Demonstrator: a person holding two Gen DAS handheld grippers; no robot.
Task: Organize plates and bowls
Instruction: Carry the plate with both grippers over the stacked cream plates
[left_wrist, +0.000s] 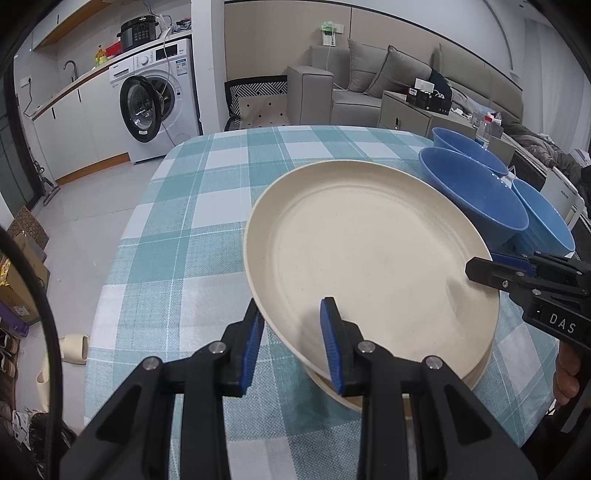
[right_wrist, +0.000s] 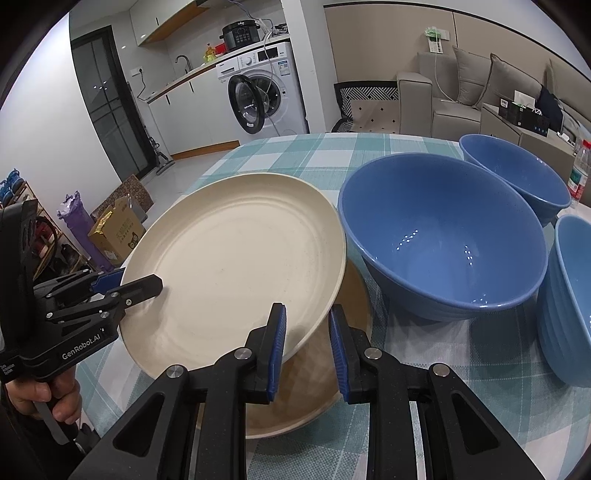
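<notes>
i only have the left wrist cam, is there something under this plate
observer: yes, a lower plate lies beneath the top plate; the right wrist view shows its inside is tan, darker than the cream one.
operator: how is my right gripper sitting
observer: the right gripper has the top plate's rim between its fingers, one over the plate, the other above the lower plate; whether it is clamped I cannot tell.
operator: and that light blue bowl on the right
observer: the light blue bowl has a ribbed outer wall.

Blue bowls (right_wrist: 443, 236) just right of plate (right_wrist: 236, 258)
</notes>
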